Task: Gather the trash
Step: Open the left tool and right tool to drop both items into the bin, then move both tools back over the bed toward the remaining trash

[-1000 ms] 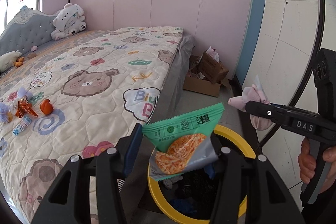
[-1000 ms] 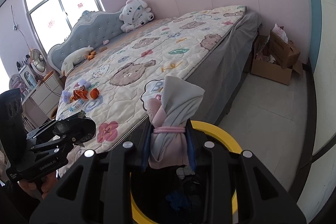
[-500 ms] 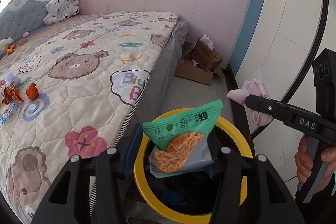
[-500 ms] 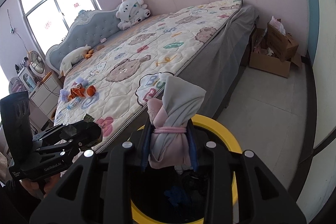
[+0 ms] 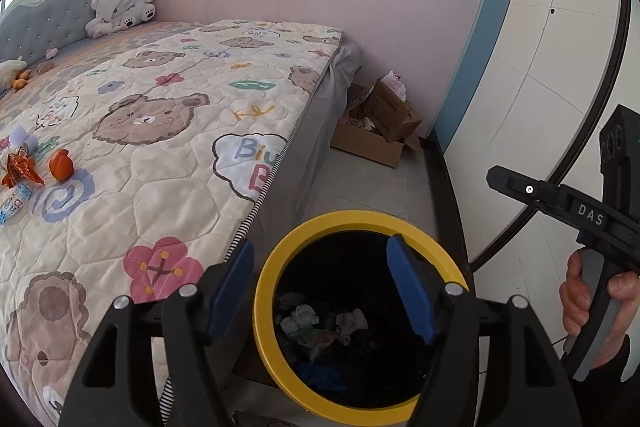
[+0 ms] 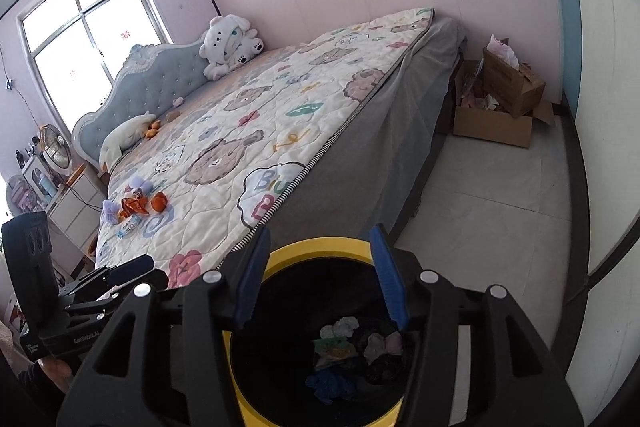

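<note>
Where the pink wall meets the pale tiled floor (image 6: 492,195), a wide bed (image 6: 280,131) under a bear-print quilt fills most of the room, its grey skirt hanging just beside the yellow-rimmed bin (image 5: 280,259). Cardboard boxes (image 6: 500,99) sit in the far corner past the bed's foot. A white plush dog (image 6: 230,45) leans against the tufted headboard. Both tools hang over the bin's mouth: the left gripper (image 5: 320,283) and the right gripper (image 6: 316,271) each have jaws opening with nothing between the blue pads. Down in the dark bin lie the dropped trash pieces (image 6: 356,343), crumpled together. Small orange and purple scraps (image 6: 138,201) are left on the quilt, well apart from the bin.
</note>
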Available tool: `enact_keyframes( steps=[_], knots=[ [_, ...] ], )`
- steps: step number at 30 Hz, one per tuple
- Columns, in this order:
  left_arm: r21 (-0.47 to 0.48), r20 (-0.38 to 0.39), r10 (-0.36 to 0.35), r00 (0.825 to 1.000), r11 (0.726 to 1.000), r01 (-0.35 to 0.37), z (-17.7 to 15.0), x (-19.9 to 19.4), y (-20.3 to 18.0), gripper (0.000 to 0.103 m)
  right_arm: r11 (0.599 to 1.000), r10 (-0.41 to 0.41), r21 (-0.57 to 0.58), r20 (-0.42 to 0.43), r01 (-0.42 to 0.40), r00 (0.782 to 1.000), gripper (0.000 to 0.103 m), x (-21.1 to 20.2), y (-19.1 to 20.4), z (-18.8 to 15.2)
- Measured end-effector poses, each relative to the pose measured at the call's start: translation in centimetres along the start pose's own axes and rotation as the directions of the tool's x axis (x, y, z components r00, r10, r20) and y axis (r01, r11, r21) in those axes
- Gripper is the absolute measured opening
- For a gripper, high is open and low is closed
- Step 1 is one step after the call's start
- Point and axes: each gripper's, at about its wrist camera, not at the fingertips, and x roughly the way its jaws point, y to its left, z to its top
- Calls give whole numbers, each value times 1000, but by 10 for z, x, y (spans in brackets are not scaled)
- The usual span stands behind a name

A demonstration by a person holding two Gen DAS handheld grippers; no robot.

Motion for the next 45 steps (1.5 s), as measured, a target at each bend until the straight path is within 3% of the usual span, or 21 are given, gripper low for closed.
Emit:
enact_keyframes(
  steps=[10, 23, 36, 45],
  knots=[
    [-16, 61, 55, 997, 998, -54, 10, -18, 19, 78, 998, 47, -38, 51, -45, 998, 58, -1, 17, 7],
    [-97, 148, 166, 975, 983, -153, 20, -57, 84, 84, 983, 124, -141, 50, -116, 991, 64, 29, 89, 24],
    [-212, 182, 298, 937, 942, -259, 23, -94, 173, 89, 952, 212, -221, -13, -209, 977, 68, 90, 181, 42],
    [-330, 193, 390, 900, 890, -314, 26, -119, 243, 89, 916, 264, -302, -44, -264, 964, 70, 133, 253, 46]
  ],
)
